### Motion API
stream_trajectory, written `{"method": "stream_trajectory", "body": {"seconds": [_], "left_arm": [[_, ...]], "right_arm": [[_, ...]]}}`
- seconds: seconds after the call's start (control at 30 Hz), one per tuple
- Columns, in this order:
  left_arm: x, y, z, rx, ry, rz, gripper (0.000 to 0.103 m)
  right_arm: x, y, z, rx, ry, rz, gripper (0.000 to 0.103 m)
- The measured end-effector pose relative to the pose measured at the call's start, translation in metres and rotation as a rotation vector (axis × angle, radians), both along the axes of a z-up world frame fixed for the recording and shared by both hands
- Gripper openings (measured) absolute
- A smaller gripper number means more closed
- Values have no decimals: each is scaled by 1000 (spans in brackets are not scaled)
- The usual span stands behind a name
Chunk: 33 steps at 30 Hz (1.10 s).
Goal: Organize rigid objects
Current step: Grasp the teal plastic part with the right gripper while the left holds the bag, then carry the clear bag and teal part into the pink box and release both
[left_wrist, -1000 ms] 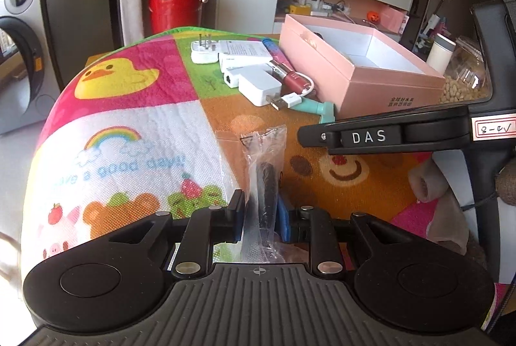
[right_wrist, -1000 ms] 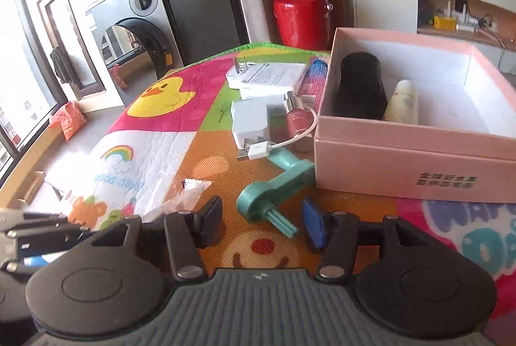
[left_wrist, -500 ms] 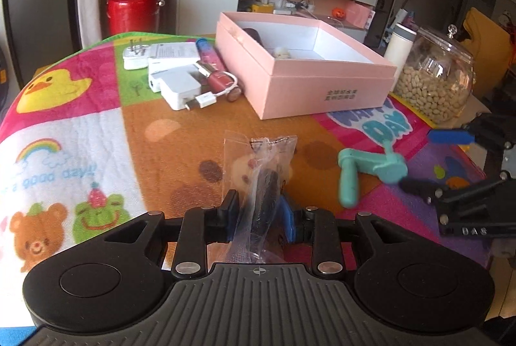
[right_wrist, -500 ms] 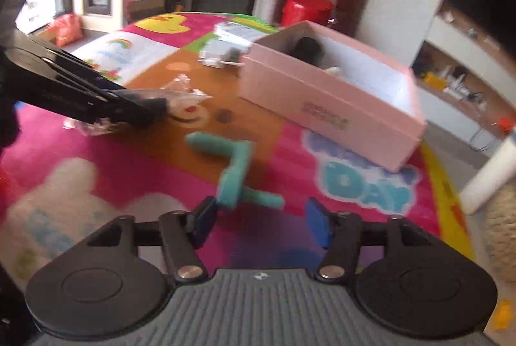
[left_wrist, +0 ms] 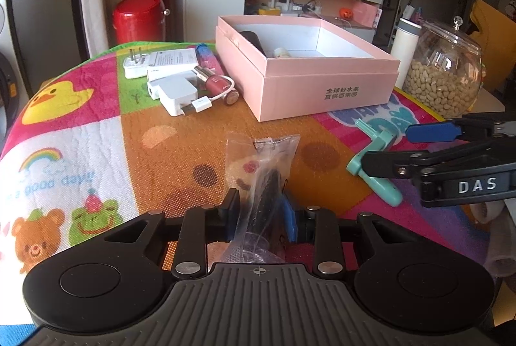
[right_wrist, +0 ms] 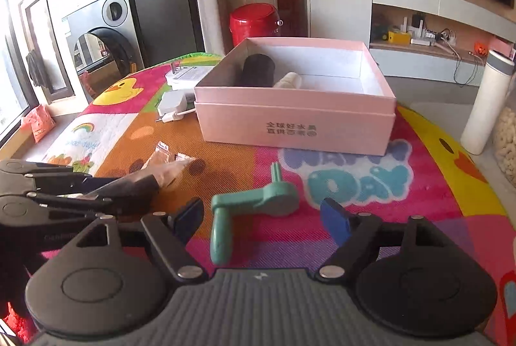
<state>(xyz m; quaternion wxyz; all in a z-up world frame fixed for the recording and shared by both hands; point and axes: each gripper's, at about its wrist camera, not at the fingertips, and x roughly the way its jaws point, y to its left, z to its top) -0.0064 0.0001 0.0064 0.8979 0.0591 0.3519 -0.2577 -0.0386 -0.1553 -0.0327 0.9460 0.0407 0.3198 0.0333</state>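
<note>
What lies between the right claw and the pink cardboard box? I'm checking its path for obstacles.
Only the teal plastic crank handle lies there on the colourful printed mat, between the open right claw and the pink cardboard box; the right wrist view shows it.

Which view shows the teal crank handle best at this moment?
The right wrist view: the teal crank handle lies whole on the mat, between the right gripper's open jaws, untouched. In the left wrist view the teal crank handle sits off to the right edge, its middle hidden behind the right gripper's lower finger.
</note>
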Motion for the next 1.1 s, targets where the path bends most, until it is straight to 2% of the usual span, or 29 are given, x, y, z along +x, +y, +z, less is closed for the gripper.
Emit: {"method": "stream_trajectory", "body": {"seconds": [0.2,0.37,0.53,0.6,0.63,0.83,0.97,1.1], "left_arm": [[-2,0,-1,-1,-6,-1,32],[-1,-2,0,10,-5,2,32],[0,-2,1,17,-1,-9,32],[0,1,0,0,-2,-7,30],[0,3,0,-9,-4,-1,29],[-11,12,1,-32,-19,-47,23],[-22,14,7,-47,-44,-86,23],[-31,15,26,-89,-91,-115,23]], "right_arm": [[33,18,-17,-32,58,12,83],[35,22,-22,-57,44,17,89],[35,22,-23,-57,37,13,89],[34,23,-23,-60,30,16,85],[31,22,-22,-64,18,13,72],[18,23,-15,-89,36,49,71],[-4,19,1,-108,-2,82,71],[-24,11,19,-107,-48,85,71]]}}
